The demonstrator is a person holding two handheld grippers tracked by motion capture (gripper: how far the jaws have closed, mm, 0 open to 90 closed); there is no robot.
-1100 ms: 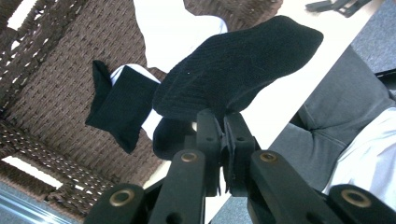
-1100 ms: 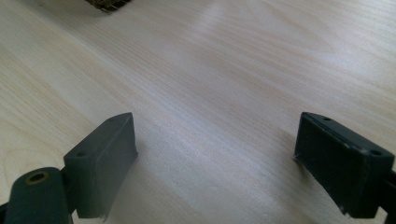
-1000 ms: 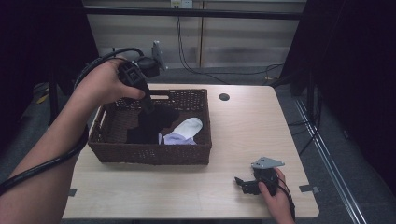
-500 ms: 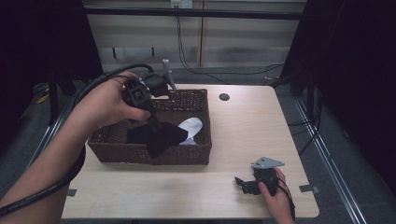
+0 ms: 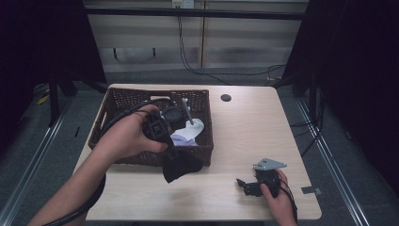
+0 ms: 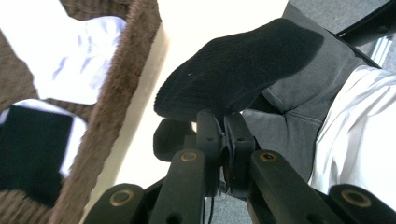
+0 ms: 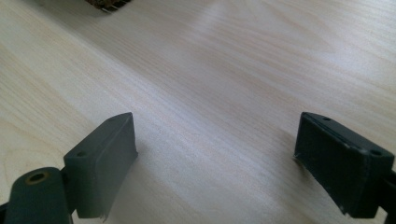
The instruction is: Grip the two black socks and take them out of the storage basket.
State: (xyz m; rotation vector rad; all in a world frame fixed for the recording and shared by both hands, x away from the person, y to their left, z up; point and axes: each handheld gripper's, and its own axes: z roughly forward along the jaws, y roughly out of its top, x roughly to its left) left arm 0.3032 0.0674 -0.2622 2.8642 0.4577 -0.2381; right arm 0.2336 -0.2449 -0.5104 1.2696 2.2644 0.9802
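Black sock held in the left gripper over the table's near side, just in front of the basket.

The sock is black, ribbed knit, soft and limp; one rounded end bulges upward past the jaws while a smaller fold droops below them. The left gripper's jaws are clamped tight on the fabric near its middle. In the high view the sock hangs off the gripper over the bare table, its upper part overlapping the front wall of the brown woven basket. Inside the basket lie a white cloth with a pale lilac piece and a flat black item. The right gripper rests on the table near the front right corner, well apart from the sock, its jaws spread wide with nothing between them.
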